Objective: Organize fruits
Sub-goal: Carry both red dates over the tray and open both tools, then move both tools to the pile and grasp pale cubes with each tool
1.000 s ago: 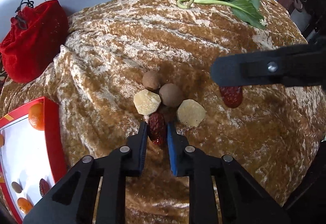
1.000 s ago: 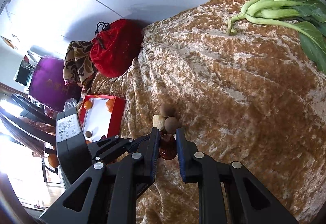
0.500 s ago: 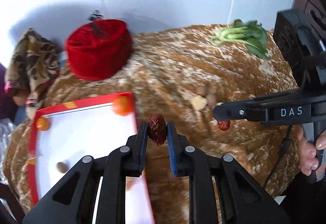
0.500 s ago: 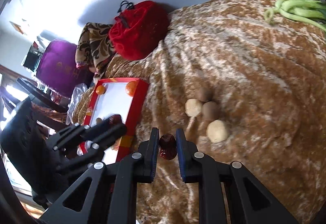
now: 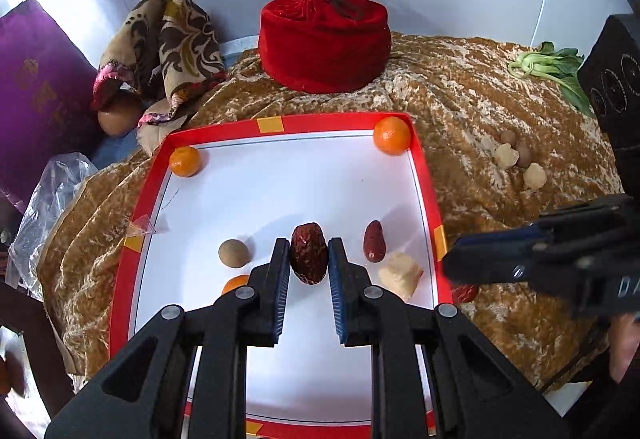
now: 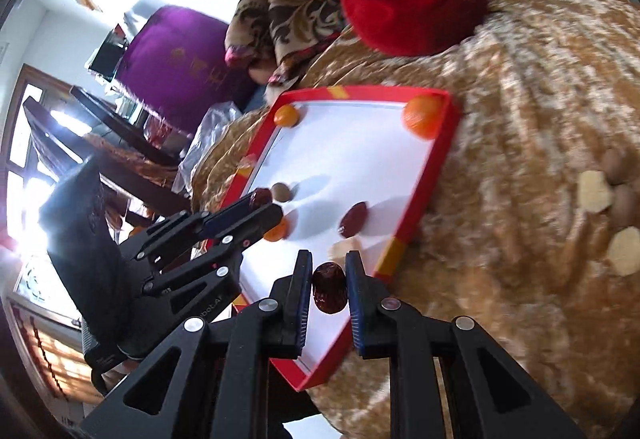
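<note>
Left gripper (image 5: 309, 259) clamping a wrinkly red date (image 5: 308, 253) mid-frame, hovering over the red-rimmed tray (image 5: 427, 175) — right gripper (image 6: 329, 289) pinching another date (image 6: 329, 288) at lower centre, over the tray's near edge.

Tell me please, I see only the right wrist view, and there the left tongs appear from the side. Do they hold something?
Observer: Yes. The left tongs are shut on a wrinkled dark red date, over the white floor of the tray, between a round brown fruit and a loose date.
Operator: Does anything lie on the cloth outside my picture?
Observer: Yes. A bunch of leafy greens lies at the far edge of the cloth, beyond the pale and brown pieces.
</note>
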A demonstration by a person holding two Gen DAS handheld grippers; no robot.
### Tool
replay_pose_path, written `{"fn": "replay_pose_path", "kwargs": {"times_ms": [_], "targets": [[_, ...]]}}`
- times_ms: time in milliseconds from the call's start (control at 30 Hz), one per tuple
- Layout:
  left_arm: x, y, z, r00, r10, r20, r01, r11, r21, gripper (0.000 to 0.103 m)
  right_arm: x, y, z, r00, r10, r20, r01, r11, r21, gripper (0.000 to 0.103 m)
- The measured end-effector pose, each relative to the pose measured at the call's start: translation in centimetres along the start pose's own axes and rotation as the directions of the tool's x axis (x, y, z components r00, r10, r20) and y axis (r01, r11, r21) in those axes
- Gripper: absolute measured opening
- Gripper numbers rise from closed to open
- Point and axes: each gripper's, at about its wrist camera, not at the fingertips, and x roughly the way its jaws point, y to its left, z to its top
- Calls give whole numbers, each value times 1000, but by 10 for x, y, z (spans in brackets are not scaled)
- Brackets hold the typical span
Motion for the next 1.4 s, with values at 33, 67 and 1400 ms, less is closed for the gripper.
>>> {"fn": "replay_pose_path", "kwargs": {"times_ms": [33, 67, 1400], "targets": [[1, 1, -1, 1000, 3, -4, -3, 1000, 3, 17, 6, 4, -1, 1000, 5, -9, -5, 1000, -3, 17], [3, 2, -2, 1000, 10, -8, -9, 1000, 7, 17, 11, 6, -2, 1000, 10, -15, -10, 1000, -6, 17], [0, -39, 43, 995, 11, 104, -11, 1000, 4, 60, -99, -58, -7, 925, -353, 138, 363, 930, -59, 30]]}}
